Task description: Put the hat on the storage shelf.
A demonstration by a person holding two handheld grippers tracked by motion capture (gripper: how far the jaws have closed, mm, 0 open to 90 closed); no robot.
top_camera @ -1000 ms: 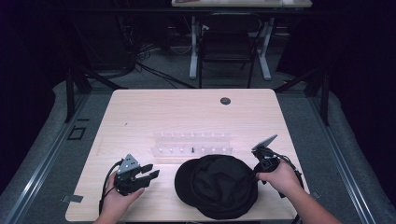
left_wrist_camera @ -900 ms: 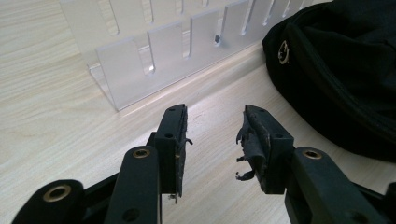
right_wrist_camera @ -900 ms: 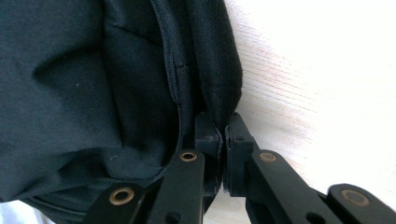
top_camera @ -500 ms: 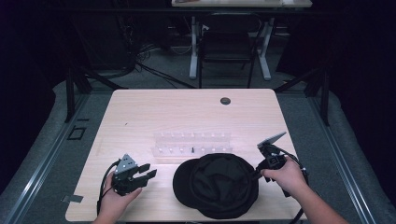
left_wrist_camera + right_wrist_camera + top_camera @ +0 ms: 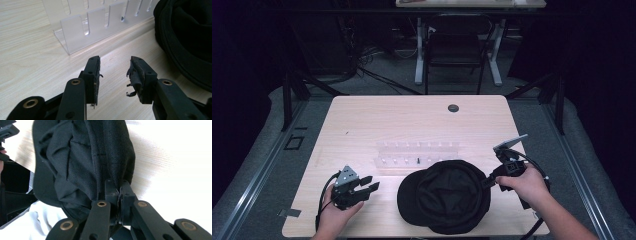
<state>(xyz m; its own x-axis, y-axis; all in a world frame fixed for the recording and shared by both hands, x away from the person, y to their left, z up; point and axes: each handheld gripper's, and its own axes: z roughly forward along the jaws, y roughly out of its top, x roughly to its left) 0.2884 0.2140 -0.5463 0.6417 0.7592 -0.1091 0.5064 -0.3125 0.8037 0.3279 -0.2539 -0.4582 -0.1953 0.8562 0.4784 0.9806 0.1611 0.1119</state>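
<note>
A black fabric cap (image 5: 447, 196), soft and rumpled with its brim toward the lower left of the high view, is lying on the pale wood-grain surface (image 5: 412, 120) near the bottom centre of that frame. Its right edge is being pinched by the right gripper (image 5: 488, 182), which is being held by a hand (image 5: 524, 184) at the lower right of the high view. In the right gripper view, the fingers (image 5: 111, 192) are being pressed together on a fold of the cap's cloth (image 5: 82, 157), and the stitched seams and creased panels of the fabric are being shown close up, a detail not readable from above.

The left gripper (image 5: 371, 184) is being held just above the surface at the lower left of the high view, apart from the cap. In the left gripper view its fingers (image 5: 92, 72) are being kept spread with bare surface between them; torn, frayed padding is visible on the inner faces. That view is also showing the curved dark edge of the cap (image 5: 185, 37) at the upper right and a clear acrylic slotted rack (image 5: 100, 22) at the top. In the high view the rack (image 5: 417, 152) is standing just behind the cap, mid-surface, with a small dark item in one slot, too small to be identified.
</note>
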